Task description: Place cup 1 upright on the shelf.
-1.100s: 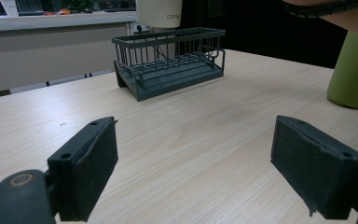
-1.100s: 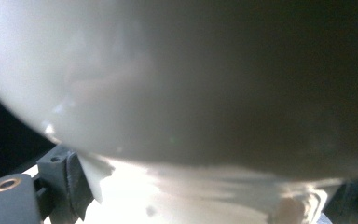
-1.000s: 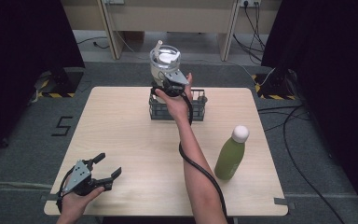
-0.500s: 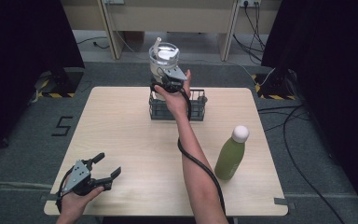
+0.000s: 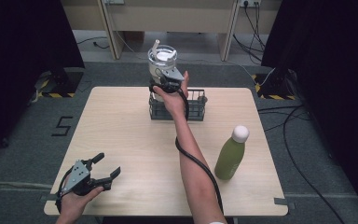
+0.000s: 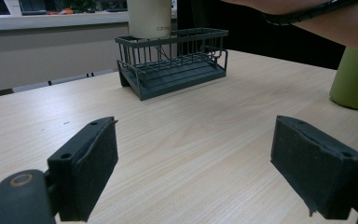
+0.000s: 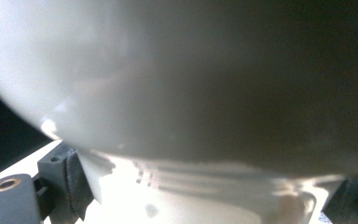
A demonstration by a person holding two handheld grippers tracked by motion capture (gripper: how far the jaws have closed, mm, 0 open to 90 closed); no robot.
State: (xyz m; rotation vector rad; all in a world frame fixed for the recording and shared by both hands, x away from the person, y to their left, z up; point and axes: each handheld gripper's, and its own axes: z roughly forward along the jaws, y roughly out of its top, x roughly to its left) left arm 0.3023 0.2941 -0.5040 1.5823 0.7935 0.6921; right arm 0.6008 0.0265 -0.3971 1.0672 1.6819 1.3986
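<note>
Two grippers are at work from the high view. The right gripper [image 5: 166, 83] pinches a white tumbler [image 5: 162, 63] with a clear lid and a straw, held up above the left end of the dark wire basket [image 5: 195, 106] at the far side of the pale wood table [image 5: 121, 135]. The left gripper [image 5: 93, 175] hangs near the front left corner, jaws spread, holding nothing. A green bottle [image 5: 231, 153] with a white cap stands upright near the right edge — close beside the outstretched forearm, so a careless pull back could topple it.

From the left gripper view, the black pads [image 6: 98, 163] look matte and slightly rough, wide apart over smooth woodgrain. The basket [image 6: 175, 63] is thin dark rods with a slatted floor; the tumbler's cream base [image 6: 149, 18] hangs above its near corner. I'd say it could catch the rim going down.

From the right gripper view, the tumbler wall [image 7: 191, 84] is glossy, curved and tapering — a slick shape that might slide between the jaws, which press it on both sides.
</note>
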